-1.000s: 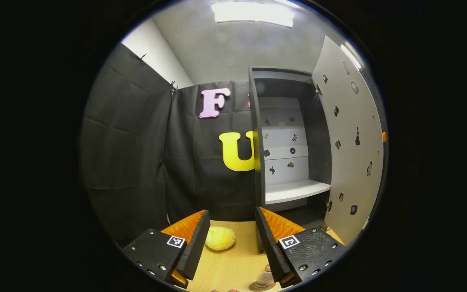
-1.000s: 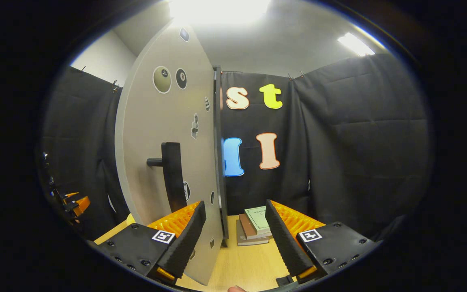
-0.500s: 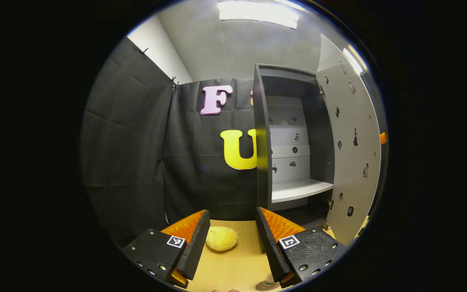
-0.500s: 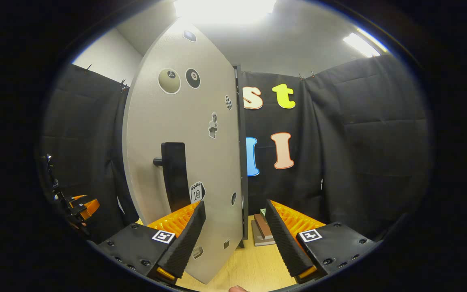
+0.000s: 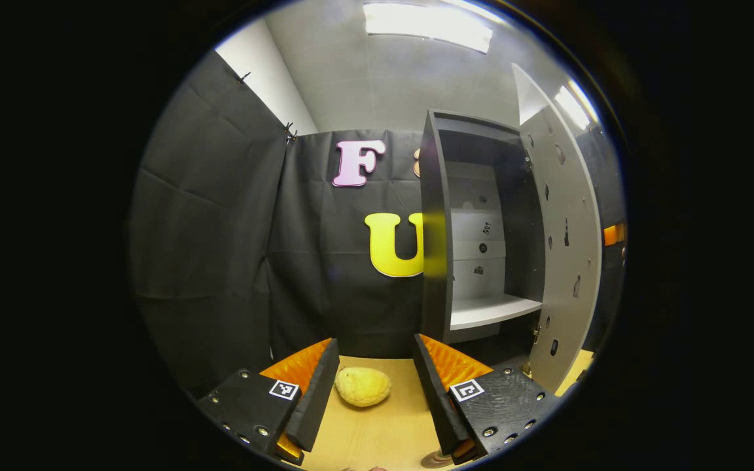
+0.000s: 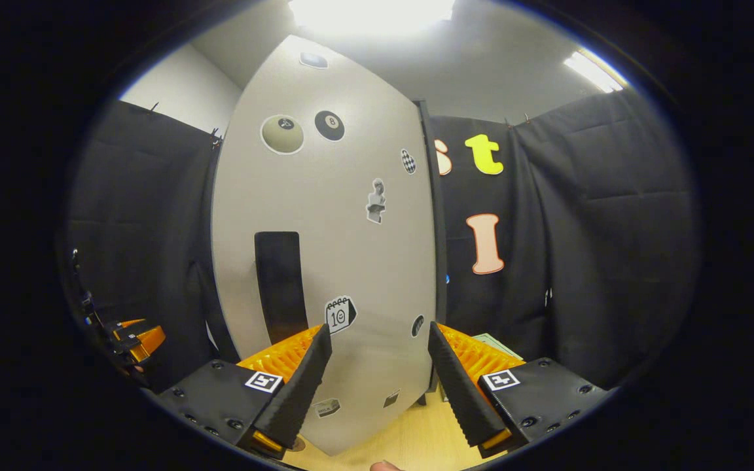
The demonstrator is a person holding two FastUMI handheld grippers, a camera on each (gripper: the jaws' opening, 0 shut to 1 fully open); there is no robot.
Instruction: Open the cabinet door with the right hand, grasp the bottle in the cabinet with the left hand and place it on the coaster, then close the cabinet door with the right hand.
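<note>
We see the flat grey sticker-dotted cabinet door (image 6: 331, 261), with its black bar handle (image 6: 280, 284), part open on the dark-framed cabinet (image 5: 475, 222). Right gripper (image 6: 377, 373) gapes wide just before the smooth door, empty. Left gripper (image 5: 374, 383) is wide too, over the pale wood-grain table (image 5: 377, 432) by a lumpy yellow lemon-like thing (image 5: 362, 386). The coaster's brown rim (image 5: 436, 460) peeks at the bottom edge. Black cloth walls surround us.

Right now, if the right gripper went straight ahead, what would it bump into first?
Most likely the door. Its grey face fills the space ahead of the open right gripper, with the handle a bit left of that line. How near it is, I can't tell.
</note>
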